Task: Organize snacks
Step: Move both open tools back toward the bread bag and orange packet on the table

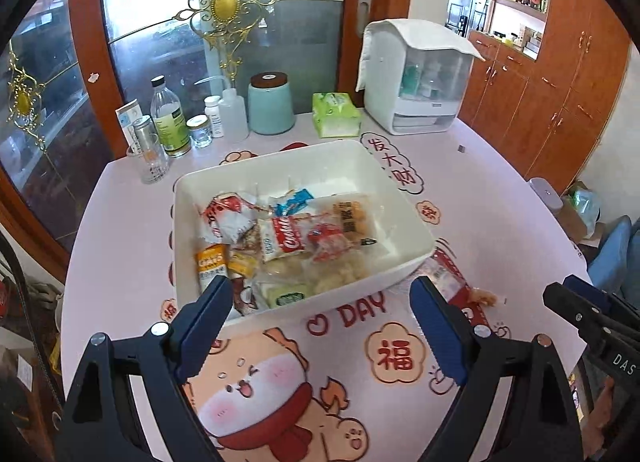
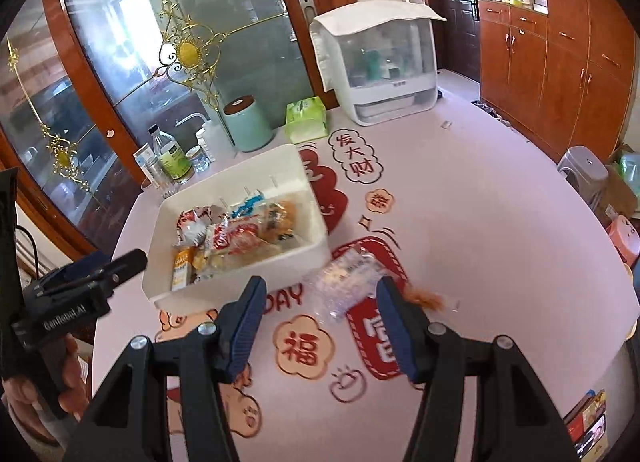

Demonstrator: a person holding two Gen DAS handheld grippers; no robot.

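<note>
Item 1: clear plastic snack packet (image 2: pixel 347 286) with a pale printed label, lying flat on the pink cartoon-printed tablecloth (image 2: pixel 460 221), just beside the near right corner of the bin. In your right wrist view its long axis runs from lower left to upper right, one end toward the bin corner. The label print is too blurred to read. An orange-brown crumbly piece (image 2: pixel 430 299) shows at its right, partly behind your right finger; whether it belongs to the packet cannot be told.

Item 2: white rectangular plastic bin (image 1: pixel 404 197), open-topped, sitting on the tablecloth with its long axis running away from you and slightly right. It holds a loose pile of wrapped snacks:
- red-and-white "Cookie" packet (image 1: pixel 288 240), script lettering legible
- orange-and-white packet (image 1: pixel 212 264), standing against the near left wall, text unclear
- blue-and-white wrapper (image 1: pixel 298 199), toward the back
- clear bag of golden fried pieces (image 1: pixel 352 217) with a dark label, unreadable

Item 3: your left gripper (image 1: pixel 324 312), fingers spread wide, holding nothing, hovering at the bin's near edge.

Item 4: your right gripper (image 2: pixel 320 314), fingers spread wide and empty, with the clear packet lying between and beyond the tips.

Tablecloth writing: "DAY", "福", "发大财".

Behind the bin:
- mint-green canister with brown lid (image 1: pixel 271 103)
- green tissue pack (image 1: pixel 336 113)
- white lidded countertop organiser (image 1: pixel 416 77)
- clear bottle with green label (image 1: pixel 170 121)
</note>
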